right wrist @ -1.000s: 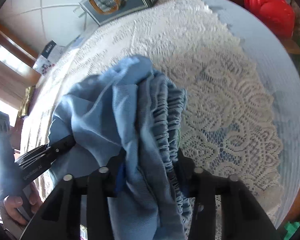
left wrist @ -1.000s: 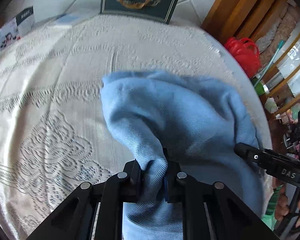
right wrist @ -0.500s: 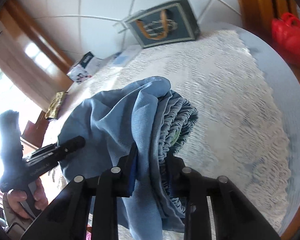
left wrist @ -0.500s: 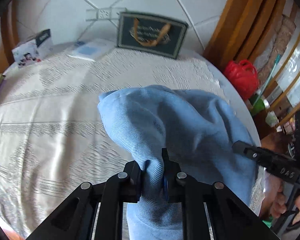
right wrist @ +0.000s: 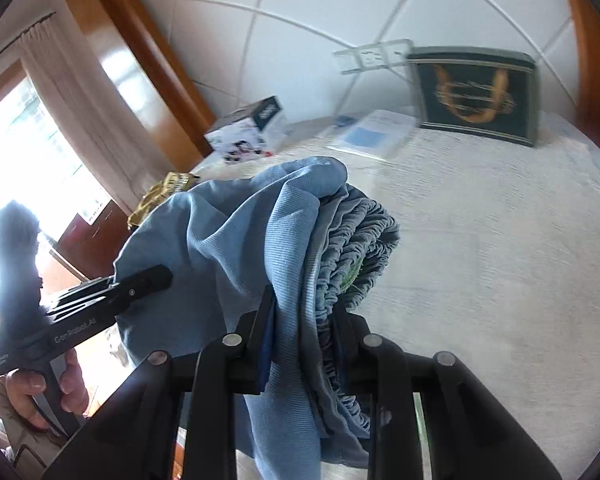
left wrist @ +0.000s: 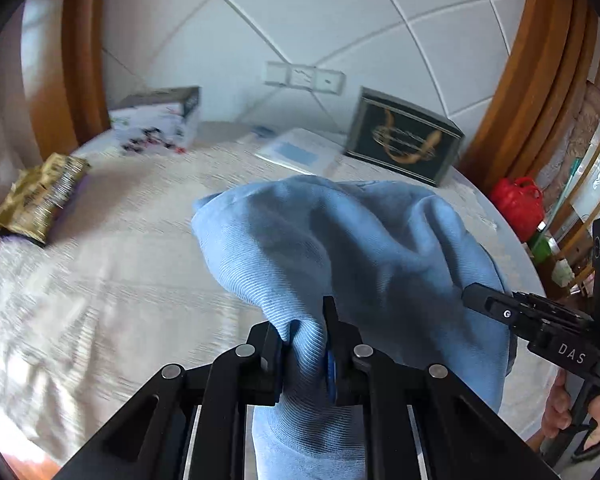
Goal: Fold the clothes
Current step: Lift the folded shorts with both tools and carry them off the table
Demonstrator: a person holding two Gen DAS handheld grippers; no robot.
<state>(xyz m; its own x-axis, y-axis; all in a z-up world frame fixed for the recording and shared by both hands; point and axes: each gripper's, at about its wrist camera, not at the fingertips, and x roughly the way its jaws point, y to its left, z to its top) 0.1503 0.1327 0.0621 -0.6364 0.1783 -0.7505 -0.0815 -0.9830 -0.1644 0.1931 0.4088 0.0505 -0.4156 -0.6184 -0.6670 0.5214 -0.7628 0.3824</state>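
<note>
A light blue garment (left wrist: 340,248) with a gathered elastic waistband (right wrist: 356,248) hangs bunched between both grippers, lifted above the lace-covered table (left wrist: 100,280). My left gripper (left wrist: 306,344) is shut on a fold of the blue cloth. My right gripper (right wrist: 300,320) is shut on the waistband edge. The right gripper also shows at the right of the left wrist view (left wrist: 532,320). The left gripper shows at the left of the right wrist view (right wrist: 100,304). The garment's lower part is hidden below the jaws.
At the table's back stand a dark gift bag (left wrist: 404,140), a white printed box (left wrist: 156,124) and a flat white packet (left wrist: 296,152). A gold foil pack (left wrist: 36,200) lies at the left edge. A red bag (left wrist: 518,204) sits beyond the right edge.
Both grippers have risen and tilted up with the garment, lifting it off the table. The back wall and the items at the table's far edge have come into view.
</note>
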